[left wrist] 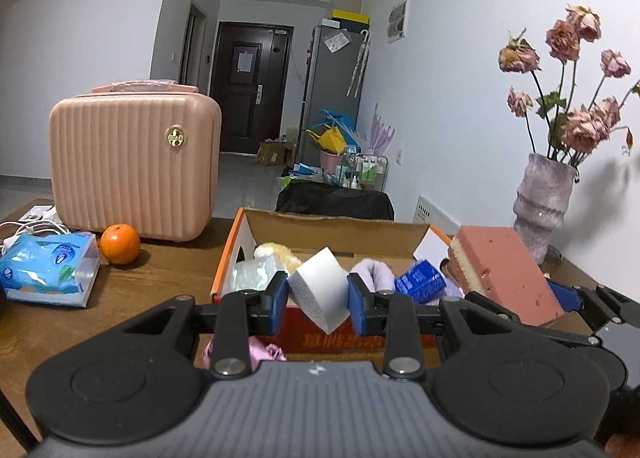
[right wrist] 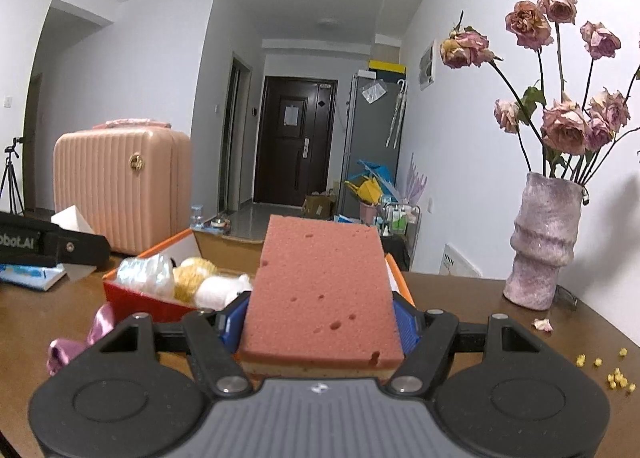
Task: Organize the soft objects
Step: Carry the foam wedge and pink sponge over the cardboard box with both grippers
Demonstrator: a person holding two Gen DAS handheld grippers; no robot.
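My left gripper [left wrist: 318, 296] is shut on a white foam block [left wrist: 318, 290], held tilted above the near edge of an orange-rimmed cardboard box [left wrist: 336, 228]. The box holds a yellow-and-white plush [left wrist: 278, 252], a clear plastic bundle [left wrist: 250, 274], a lilac cloth [left wrist: 376, 274] and a small blue packet [left wrist: 420, 282]. My right gripper [right wrist: 320, 324] is shut on a pink-and-tan sponge [right wrist: 320, 290], over the box's [right wrist: 160, 254] right side; the sponge also shows in the left wrist view [left wrist: 504, 270]. The white block's tip shows at the left of the right wrist view [right wrist: 72, 218].
A pink ribbed case [left wrist: 134, 162], an orange [left wrist: 120, 244] and a blue tissue pack [left wrist: 46, 268] stand on the wooden table's left [left wrist: 152, 278]. A vase of dried roses [right wrist: 544, 246] stands at the right. A pink ribbon [right wrist: 80, 336] lies before the box. Yellow crumbs [right wrist: 616, 378] lie at the right.
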